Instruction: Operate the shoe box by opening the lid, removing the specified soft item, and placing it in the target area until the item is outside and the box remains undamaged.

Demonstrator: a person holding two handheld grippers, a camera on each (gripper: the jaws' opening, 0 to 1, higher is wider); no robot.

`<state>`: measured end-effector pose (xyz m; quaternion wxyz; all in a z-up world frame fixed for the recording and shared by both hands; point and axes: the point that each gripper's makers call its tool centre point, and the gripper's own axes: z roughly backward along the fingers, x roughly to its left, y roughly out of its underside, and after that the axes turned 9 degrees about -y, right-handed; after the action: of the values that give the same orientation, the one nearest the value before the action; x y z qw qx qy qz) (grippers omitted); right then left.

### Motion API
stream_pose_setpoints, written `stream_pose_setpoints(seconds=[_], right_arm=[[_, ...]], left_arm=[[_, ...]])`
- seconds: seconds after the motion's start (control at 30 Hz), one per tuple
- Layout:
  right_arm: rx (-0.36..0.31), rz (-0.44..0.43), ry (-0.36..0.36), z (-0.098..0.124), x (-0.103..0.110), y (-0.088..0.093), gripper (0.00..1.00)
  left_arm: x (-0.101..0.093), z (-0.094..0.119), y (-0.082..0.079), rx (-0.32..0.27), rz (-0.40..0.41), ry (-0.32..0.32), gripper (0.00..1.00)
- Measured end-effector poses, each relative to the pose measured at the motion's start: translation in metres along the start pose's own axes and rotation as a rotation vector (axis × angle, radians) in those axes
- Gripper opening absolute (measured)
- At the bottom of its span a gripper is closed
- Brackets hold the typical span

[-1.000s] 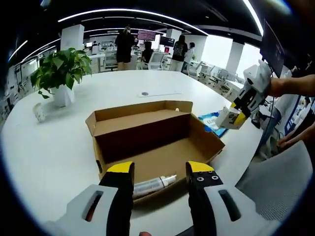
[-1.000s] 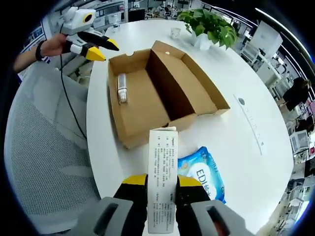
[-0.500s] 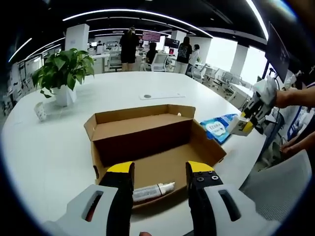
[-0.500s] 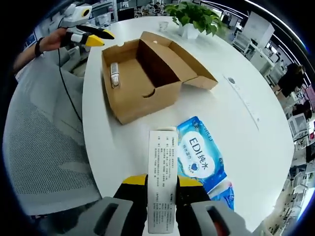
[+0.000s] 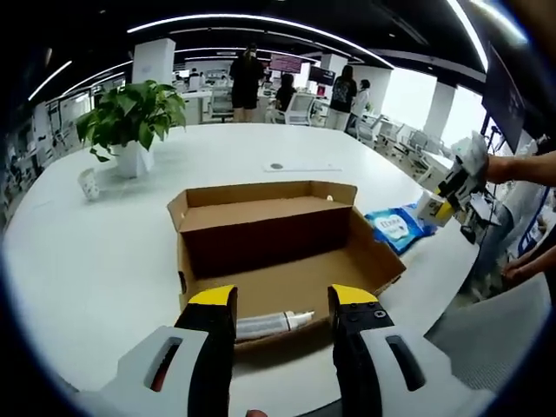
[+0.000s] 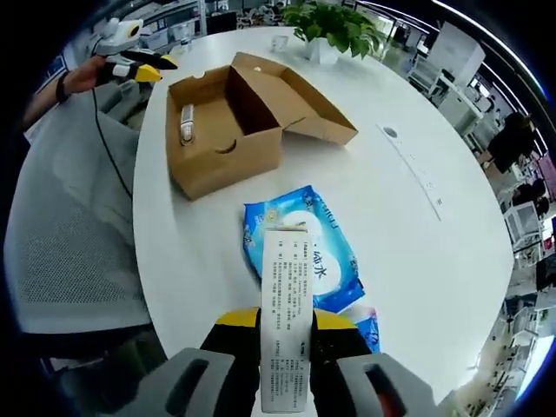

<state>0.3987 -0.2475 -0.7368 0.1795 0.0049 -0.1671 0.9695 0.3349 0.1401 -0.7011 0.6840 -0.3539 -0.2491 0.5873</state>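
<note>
The right gripper (image 6: pixel 285 323), clamped on a narrow white printed carton (image 6: pixel 285 304), has swung clear of the open brown cardboard shoe box (image 6: pixel 228 122) and now hovers above a blue wet-wipe pack (image 6: pixel 304 261) on the white table (image 6: pixel 417 252). The left gripper (image 5: pixel 285 304) (jaws spread, empty) waits at the box edge, where a white tube (image 5: pixel 269 324) lies inside; placing the carton appears next.

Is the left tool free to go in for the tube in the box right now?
Probably yes: the left tool is open and empty, the box is open, and the tube lies uncovered just beyond its tips.
</note>
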Motion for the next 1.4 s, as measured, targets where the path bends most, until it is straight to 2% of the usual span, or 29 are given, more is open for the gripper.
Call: stream_pose_setpoints(seconds=[0.27,0.4,0.63,0.87,1.17,1.4], right_arm=[[0.031,0.051,0.040,0.017,-0.052,0.005,0.17],[0.049,0.074,0.052,0.019,-0.077,0.008,0.17],[0.069,0.059,0.071,0.011,-0.120,0.020,0.17],[0.082,0.039,0.086,-0.003,-0.150,0.031,0.17],[0.106,0.049,0.076,-0.025,-0.168,0.039,0.17],[0.120,0.050,0.052,-0.037,-0.167,0.047,0.17]], left_arm=[[0.010,0.015,0.005,0.004,0.008,-0.044,0.43],[0.014,0.022,0.004,0.002,-0.002,-0.063,0.43],[0.022,0.032,0.008,0.004,0.006,-0.093,0.43],[0.028,0.041,0.010,0.005,0.015,-0.124,0.43],[0.032,0.048,0.019,0.018,0.040,-0.153,0.43],[0.031,0.049,0.021,0.024,0.049,-0.160,0.43]])
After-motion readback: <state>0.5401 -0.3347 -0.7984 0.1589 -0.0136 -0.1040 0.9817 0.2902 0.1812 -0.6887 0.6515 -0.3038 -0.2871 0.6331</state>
